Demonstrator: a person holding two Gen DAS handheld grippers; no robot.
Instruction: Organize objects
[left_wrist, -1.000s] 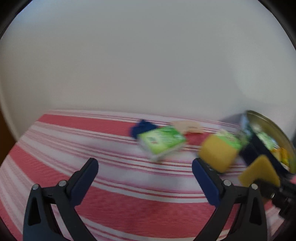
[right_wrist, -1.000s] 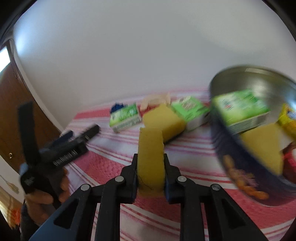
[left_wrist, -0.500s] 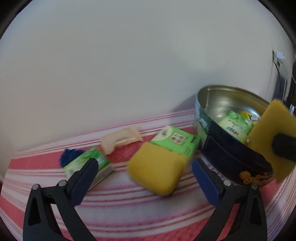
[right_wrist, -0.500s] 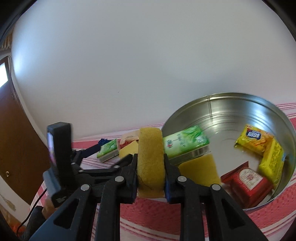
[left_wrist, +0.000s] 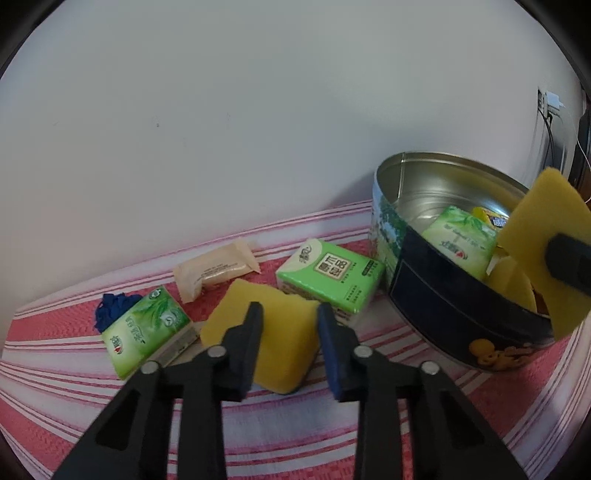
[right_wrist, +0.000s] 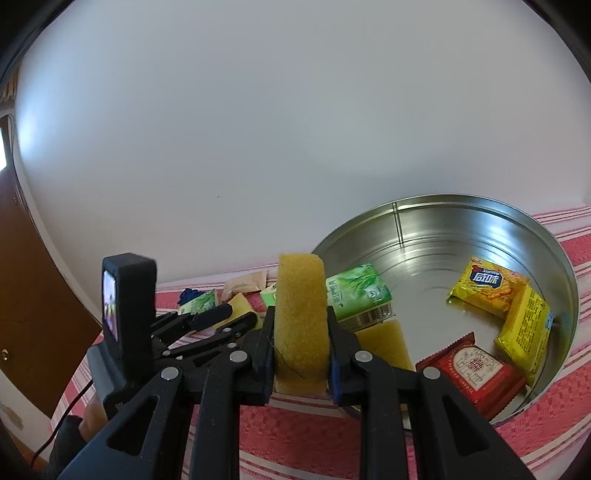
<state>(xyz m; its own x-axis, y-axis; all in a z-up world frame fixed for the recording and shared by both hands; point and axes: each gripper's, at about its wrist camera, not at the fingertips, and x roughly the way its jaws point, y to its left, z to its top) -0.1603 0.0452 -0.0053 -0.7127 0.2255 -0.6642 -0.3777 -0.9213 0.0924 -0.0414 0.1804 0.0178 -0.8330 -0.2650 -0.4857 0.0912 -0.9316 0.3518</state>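
Yellow foam sponge (right_wrist: 301, 317) is pinched in my right gripper (right_wrist: 301, 350) beside the round metal tin (right_wrist: 480, 221), next release inside, while my left gripper (left_wrist: 290, 350) has just been closing around another yellow sponge (left_wrist: 284, 332) between its fingers.

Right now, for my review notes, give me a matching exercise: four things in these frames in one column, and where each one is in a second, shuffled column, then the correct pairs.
Things
1. red packet
2. beige sachet
3. blue cloth
4. upright sponge

Places
A. clamped between the right gripper fingers
B. on the striped cloth near the wall, outside the tin
C. partly hidden behind a green tissue pack
D. lying on the tin's floor beside yellow packets

Pairs: 1-D, 2-B, 3-C, 4-A
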